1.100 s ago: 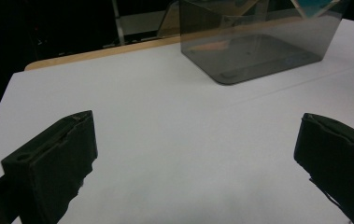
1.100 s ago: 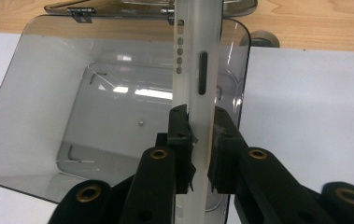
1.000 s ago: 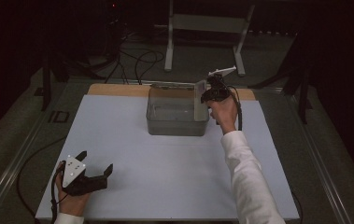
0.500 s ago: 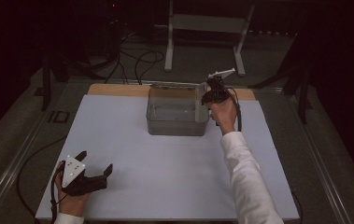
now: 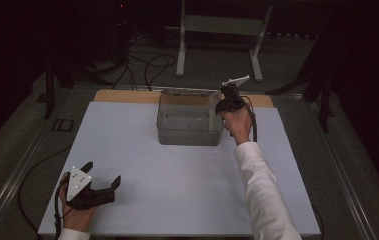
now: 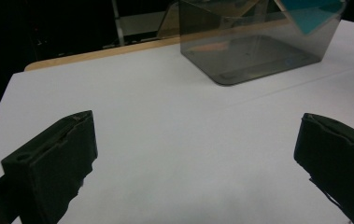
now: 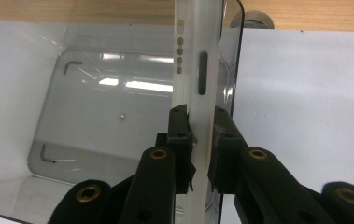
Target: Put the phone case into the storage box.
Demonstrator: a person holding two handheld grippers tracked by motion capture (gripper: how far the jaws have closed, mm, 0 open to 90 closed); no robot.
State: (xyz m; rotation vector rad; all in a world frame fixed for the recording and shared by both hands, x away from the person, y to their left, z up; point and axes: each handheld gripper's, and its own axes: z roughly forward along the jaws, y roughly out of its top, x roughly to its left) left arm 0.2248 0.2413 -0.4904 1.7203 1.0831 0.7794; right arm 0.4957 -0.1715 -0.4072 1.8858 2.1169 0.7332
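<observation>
Dim room, lit table (glare on the plastic); edges perhaps blurred.

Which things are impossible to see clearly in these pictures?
- High view: jaws of the right hand-held gripper are too small and dark.
- Right gripper view: the lower end of the white flat object is hidden by the jaws.
- Left gripper view: the clear box is cut off by the top edge.
</observation>
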